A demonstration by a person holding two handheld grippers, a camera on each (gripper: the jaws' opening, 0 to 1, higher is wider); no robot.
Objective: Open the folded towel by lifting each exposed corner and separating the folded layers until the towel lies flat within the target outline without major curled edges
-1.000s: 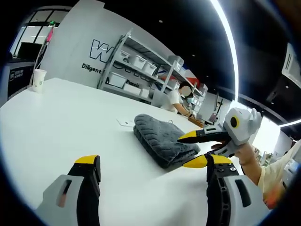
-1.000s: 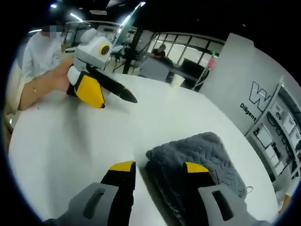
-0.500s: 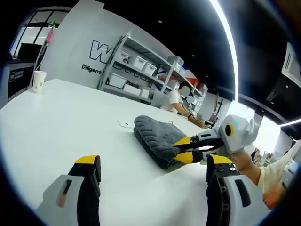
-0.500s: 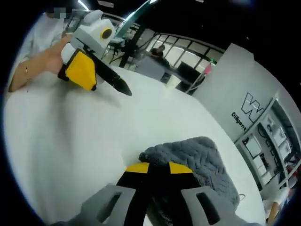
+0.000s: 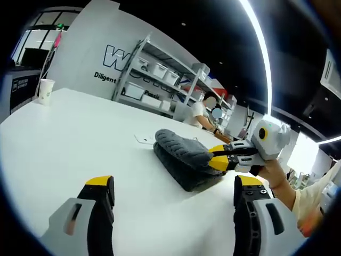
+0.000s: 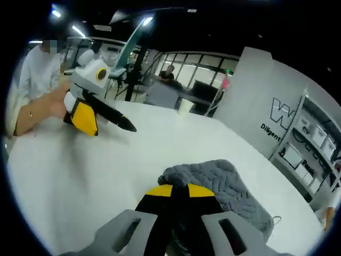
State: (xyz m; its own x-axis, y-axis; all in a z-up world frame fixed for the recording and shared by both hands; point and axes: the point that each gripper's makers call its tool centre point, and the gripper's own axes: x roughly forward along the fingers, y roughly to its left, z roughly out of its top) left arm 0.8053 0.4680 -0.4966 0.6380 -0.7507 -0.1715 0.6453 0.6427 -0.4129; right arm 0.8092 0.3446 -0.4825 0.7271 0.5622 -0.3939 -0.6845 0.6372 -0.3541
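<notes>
A folded grey quilted towel [image 5: 184, 160] lies on the white counter [image 5: 80, 138], well in from its edges, its long axis running away from the left gripper's camera toward the far side where the shelving [image 5: 154, 69] stands. In the left gripper view the right gripper [image 5: 219, 158] comes in from the right, held in a person's hand [image 5: 277, 178], its yellow-tipped jaws pinched together on the towel's near right corner, which is raised slightly off the stack. The right gripper view shows the same clamp [image 6: 179, 191] on the grey fold [image 6: 224, 184]. The left gripper [image 5: 173, 184] hangs above bare counter short of the towel, jaws spread wide and empty; it also appears in the right gripper view [image 6: 125, 127]. A paper cup [image 5: 45, 89] stands near the counter's far left edge.
</notes>
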